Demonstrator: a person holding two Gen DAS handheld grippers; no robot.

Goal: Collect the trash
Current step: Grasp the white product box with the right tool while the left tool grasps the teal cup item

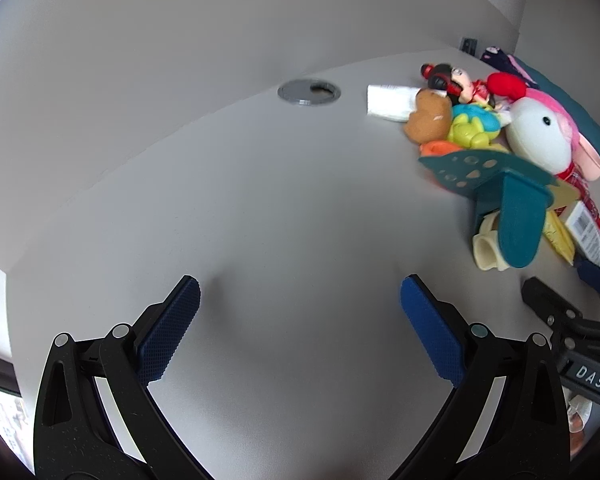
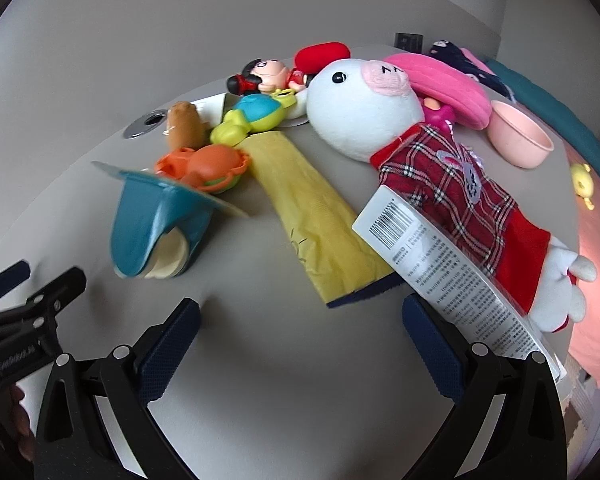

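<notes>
Holding both tongs apart and empty over the grey table (image 1: 240, 200), I find the trash on the right side of the heap. My right gripper (image 2: 300, 320) is nearer: the yellow wrapper (image 2: 320, 216) lies flat just ahead of it, long axis running away from me and slightly leftward, near end between the pads. The white barcoded packet (image 2: 440, 276) crosses over my right finger; I cannot tell whether they touch. The plush rabbit (image 2: 380, 120) covers part of the packet. The teal cup (image 2: 156, 224) is blurred. My left gripper (image 1: 300, 312) faces bare table, well apart from the wrapper. No bin is in view.
</notes>
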